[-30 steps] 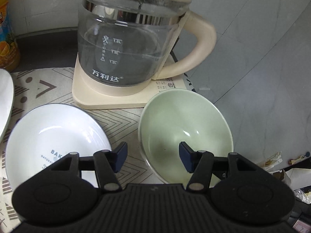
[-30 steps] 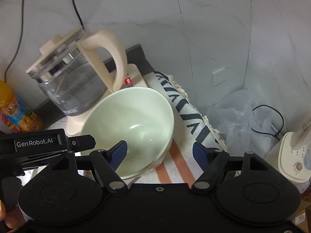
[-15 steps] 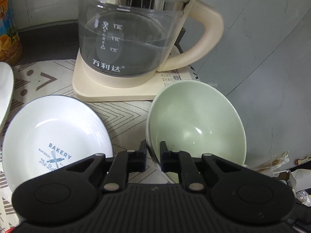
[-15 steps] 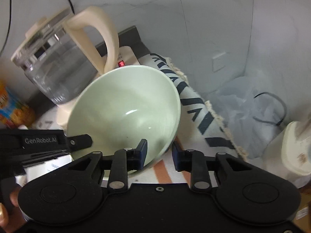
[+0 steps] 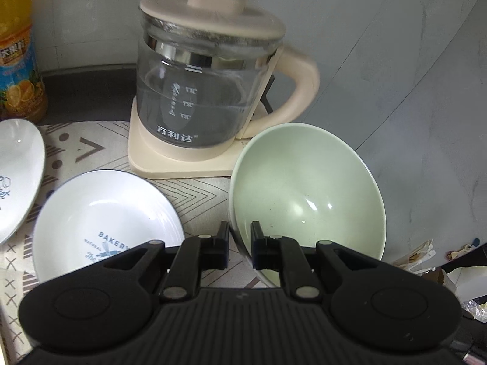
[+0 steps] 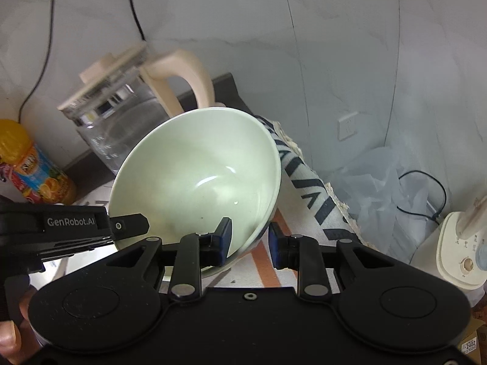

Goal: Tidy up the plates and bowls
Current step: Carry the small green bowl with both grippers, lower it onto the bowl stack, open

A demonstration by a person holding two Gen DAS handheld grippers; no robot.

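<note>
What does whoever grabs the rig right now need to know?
Left gripper: shut on the near rim of the pale green ceramic bowl.
Right gripper: shut on the same bowl's rim, from the other side.
The bowl is tilted, in front of the glass kettle.
White round "BAKERY" plate and a second white plate lie apart on the patterned mat.
Done: bowl gripped. Left: stack or group bowl and plates.

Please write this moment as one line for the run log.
left gripper: shut on green bowl rim | right gripper: shut on same rim | bowl: tilted, beside kettle
</note>
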